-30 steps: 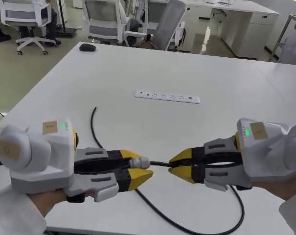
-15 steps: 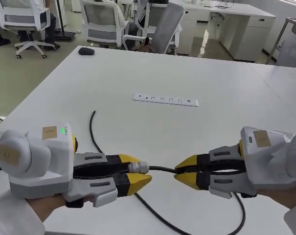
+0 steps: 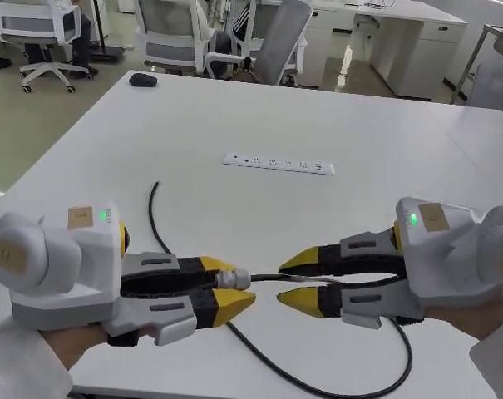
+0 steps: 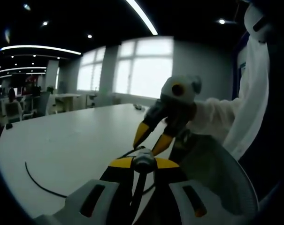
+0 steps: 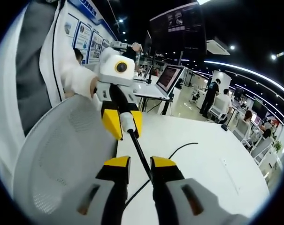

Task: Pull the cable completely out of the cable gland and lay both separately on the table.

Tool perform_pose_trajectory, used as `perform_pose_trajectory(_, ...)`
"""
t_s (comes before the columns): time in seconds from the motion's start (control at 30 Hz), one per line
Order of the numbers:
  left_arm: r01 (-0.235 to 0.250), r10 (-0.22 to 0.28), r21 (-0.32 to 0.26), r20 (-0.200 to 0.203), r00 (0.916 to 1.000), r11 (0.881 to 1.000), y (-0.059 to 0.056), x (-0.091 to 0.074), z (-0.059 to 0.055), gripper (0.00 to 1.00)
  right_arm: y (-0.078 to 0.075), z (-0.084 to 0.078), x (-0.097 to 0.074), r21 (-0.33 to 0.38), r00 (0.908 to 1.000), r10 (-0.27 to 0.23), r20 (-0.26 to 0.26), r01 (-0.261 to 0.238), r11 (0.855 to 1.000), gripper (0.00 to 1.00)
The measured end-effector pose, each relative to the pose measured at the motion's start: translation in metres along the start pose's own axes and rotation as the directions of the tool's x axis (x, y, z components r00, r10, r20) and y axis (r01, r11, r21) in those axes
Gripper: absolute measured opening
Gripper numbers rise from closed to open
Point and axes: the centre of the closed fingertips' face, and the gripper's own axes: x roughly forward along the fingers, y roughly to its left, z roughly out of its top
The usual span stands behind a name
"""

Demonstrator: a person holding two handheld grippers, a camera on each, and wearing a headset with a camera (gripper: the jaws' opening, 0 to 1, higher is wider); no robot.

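Gripping the Gland, Cable Not Yet Clamped

Left gripper (image 3: 241,284) is closed on the cable gland (image 3: 237,278), held just above the table (image 3: 259,116). The cable (image 3: 266,278) runs out of it and passes between the parted jaws of the right gripper (image 3: 283,283), which do not pinch it. Pulling now would likely slide those jaws along the smooth sheath, leaving the cable inside. A weak hold could let the gland twist free.

Black cable (image 3: 272,278) runs through the small grey cable gland (image 3: 237,278), held aloft.
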Motion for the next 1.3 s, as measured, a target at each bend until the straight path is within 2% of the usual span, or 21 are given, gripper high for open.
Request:
perform_pose_trajectory(0.13, 0.001, -0.001, 0.003, 0.000, 1.0000, 1.000, 0.000, 0.000, 0.000, 0.17, 0.002, 0.010, 0.007, -0.029, 0.9997, 0.020, 0.015, -0.020, 0.999, 0.19)
perform_pose_trajectory(0.23, 0.005, -0.005, 0.004, 0.000, 1.0000, 1.000, -0.001, 0.000, 0.000, 0.17, 0.004, 0.011, 0.013, -0.051, 0.9994, 0.035, 0.009, -0.034, 0.998, 0.19)
perform_pose_trajectory(0.37, 0.005, -0.005, 0.004, 0.005, 1.0000, 1.000, -0.001, 0.000, 0.001, 0.17, 0.008, 0.010, 0.017, -0.065, 0.9986, 0.052, 0.001, -0.052, 0.997, 0.11)
perform_pose_trajectory(0.5, 0.011, -0.011, 0.005, 0.003, 0.9999, 1.000, -0.002, 0.000, 0.001, 0.17, 0.006, 0.009, 0.016, -0.069, 0.9991, 0.043, -0.004, -0.043, 0.997, 0.07)
perform_pose_trajectory(1.17, 0.016, -0.016, 0.006, 0.003, 0.9999, 1.000, -0.003, 0.000, 0.000, 0.17, 0.009, 0.006, 0.016, -0.057, 0.9991, 0.043, 0.001, -0.043, 0.997, 0.05)
perform_pose_trajectory(1.3, 0.011, -0.011, 0.003, 0.003, 0.9999, 1.000, -0.001, -0.001, 0.000, 0.17, 0.007, 0.001, 0.014, -0.047, 0.9995, 0.030, -0.007, -0.030, 0.998, 0.05)
